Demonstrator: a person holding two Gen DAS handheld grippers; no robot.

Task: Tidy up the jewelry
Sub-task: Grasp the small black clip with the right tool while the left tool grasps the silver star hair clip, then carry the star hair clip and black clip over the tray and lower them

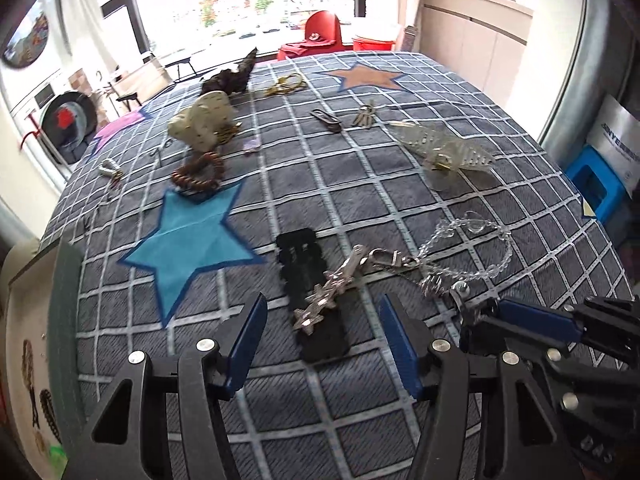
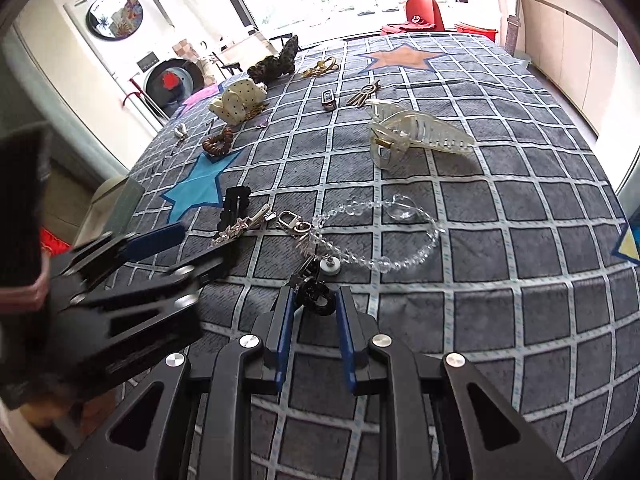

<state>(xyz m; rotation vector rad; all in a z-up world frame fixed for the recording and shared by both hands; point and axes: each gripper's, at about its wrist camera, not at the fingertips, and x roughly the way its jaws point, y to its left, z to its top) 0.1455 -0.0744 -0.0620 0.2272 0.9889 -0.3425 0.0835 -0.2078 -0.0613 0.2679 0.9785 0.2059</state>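
Stage: early, by my reading; nearly all the pieces lie loose on the checked cloth [image 1: 400,168].
Left gripper [image 1: 322,338]: jaws released, straddling the black hair clip [image 1: 310,280] with the silver star clip [image 1: 326,300] lying across it; neither pad touches them.
Right gripper [image 2: 312,316]: clenched narrowly on a small black charm [image 2: 316,294] at the near end of the clear bead chain [image 2: 384,236].
Bead chain: loops out toward 1 o'clock from the right gripper, with a silver clasp [image 2: 292,220] at 11 o'clock.
Farther pieces: clear claw clip [image 2: 416,136] at 1 o'clock, wooden bead bracelet [image 1: 198,170] at 11 o'clock in the left view, cream spotted scrunchie [image 1: 202,122] beyond it, then a dark scrunchie [image 1: 232,74], gold chain [image 1: 286,84], keys [image 1: 364,114].
Possibly done: a box [image 1: 28,360] at 8 o'clock in the left view holds a few dark items; what they are is unclear.
Left to do: lift these two and sort the rest.
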